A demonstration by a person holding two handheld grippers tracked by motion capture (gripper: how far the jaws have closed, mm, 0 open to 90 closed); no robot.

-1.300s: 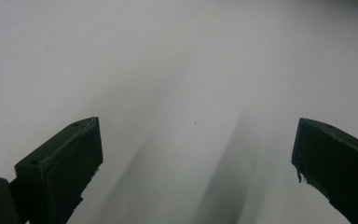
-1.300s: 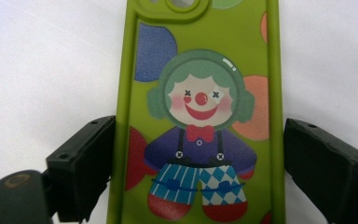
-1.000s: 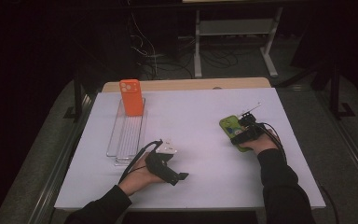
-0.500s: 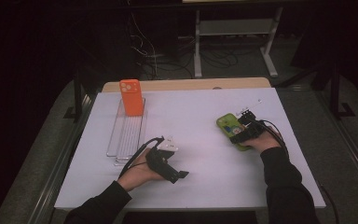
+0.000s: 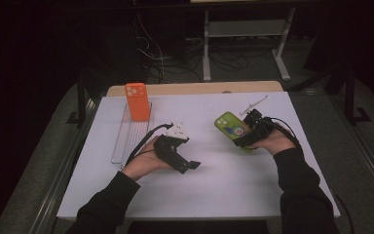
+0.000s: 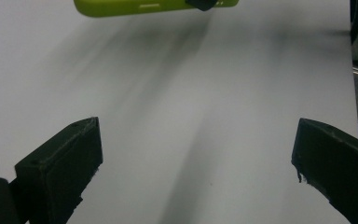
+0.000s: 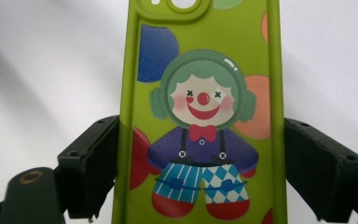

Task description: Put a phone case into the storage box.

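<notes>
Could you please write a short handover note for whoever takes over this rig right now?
Right gripper: shut across the sides of the green clown phone case, held just above the white table on the right.
Left gripper: open, nothing between its jaws, near the table's middle.
Orange phone case: standing upright at the far end of the clear rack on the left.
Done: one case is in the rack, and the green one is gripped.
Left, probably: carry the green case to the rack and stand it in a free slot; the left gripper could steady the rack.
</notes>
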